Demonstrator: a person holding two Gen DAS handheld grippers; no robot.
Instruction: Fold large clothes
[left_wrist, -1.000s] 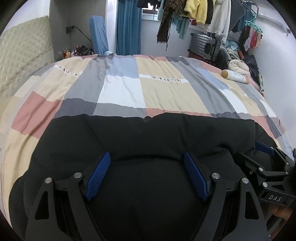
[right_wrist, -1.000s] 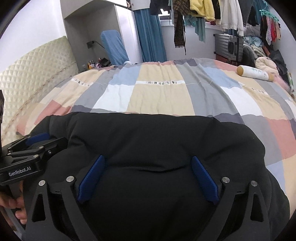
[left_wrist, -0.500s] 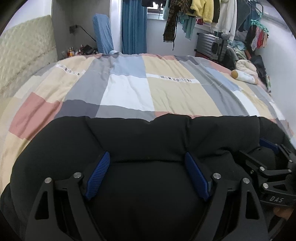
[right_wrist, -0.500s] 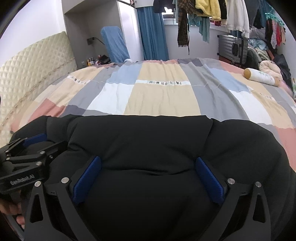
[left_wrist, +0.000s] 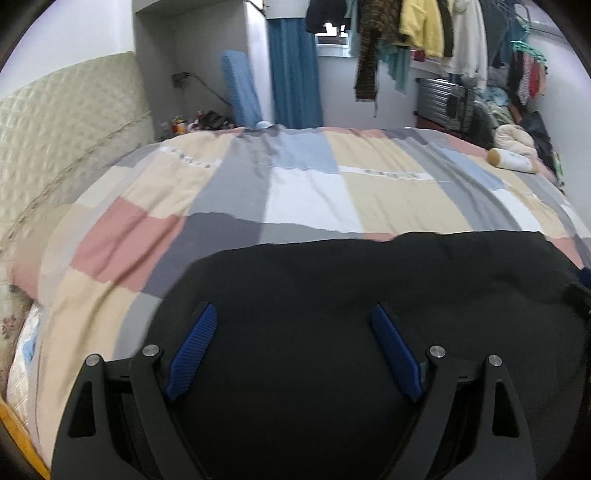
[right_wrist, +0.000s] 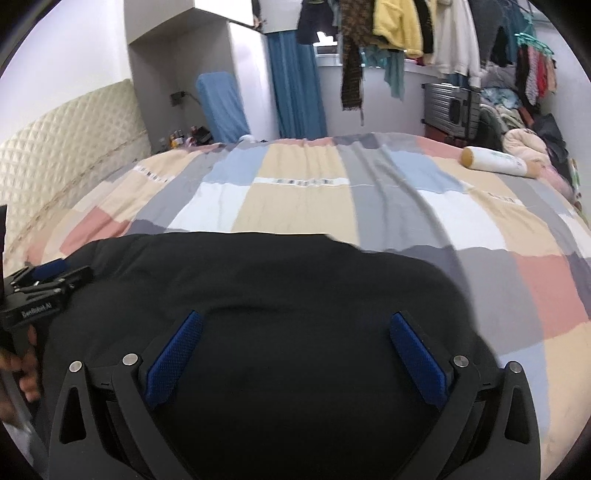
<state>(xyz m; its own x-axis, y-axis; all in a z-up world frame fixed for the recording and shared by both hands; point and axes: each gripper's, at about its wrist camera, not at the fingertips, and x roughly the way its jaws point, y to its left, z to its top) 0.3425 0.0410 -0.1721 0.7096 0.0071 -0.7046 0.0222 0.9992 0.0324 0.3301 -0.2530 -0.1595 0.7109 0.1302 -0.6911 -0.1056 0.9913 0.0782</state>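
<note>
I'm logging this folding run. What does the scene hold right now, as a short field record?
garment: bulky black padded garment lying on the bed
surface: pastel patchwork bedspread
left gripper: open, fingers astride the black fabric
right gripper: open, fingers astride the black fabric
other item: white cylindrical bottle at the far right of the bed
fold state: cannot tell

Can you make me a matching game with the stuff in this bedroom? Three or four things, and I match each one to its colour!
Things:
1. big garment lying on the bed
2. curtain at the window
3. fluffy jacket hanging up
4. headboard

Colours:
A. yellow
B. cream
C. black
D. blue

Pairs: 1-C, 2-D, 3-A, 4-B
</note>
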